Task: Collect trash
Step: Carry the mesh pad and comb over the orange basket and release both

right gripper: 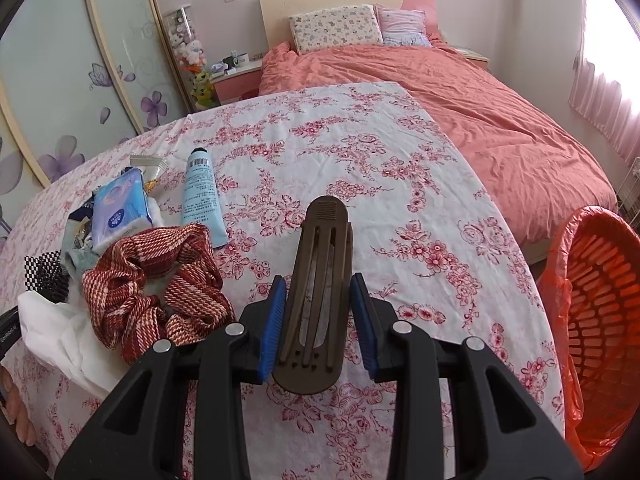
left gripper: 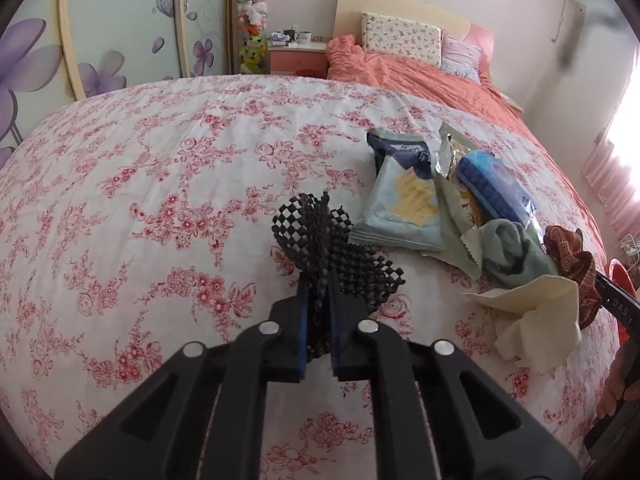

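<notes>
My left gripper (left gripper: 319, 292) is shut on a crumpled black mesh net (left gripper: 320, 220), which sticks up from between the blue pads just above the flowered bedsheet (left gripper: 160, 184). My right gripper (right gripper: 319, 282) is shut on a long brown hair clip (right gripper: 320, 264) that points away from the camera. To the right of the net lies a pile: a pale blue cracker wrapper (left gripper: 404, 208), a blue tissue pack (left gripper: 492, 188), a grey-green sock (left gripper: 512, 252), a crumpled white tissue (left gripper: 536, 316) and a red woven scrunchie (right gripper: 160, 284). A pale blue tube (right gripper: 202, 196) lies beyond the scrunchie.
An orange slatted basket (right gripper: 600, 320) lined with an orange bag stands off the sheet's right edge. A bed with an orange quilt (right gripper: 460, 112) and pillows lies behind. Flower-patterned wardrobe doors (left gripper: 100, 40) run along the left. A hand (left gripper: 616, 396) shows at the right edge.
</notes>
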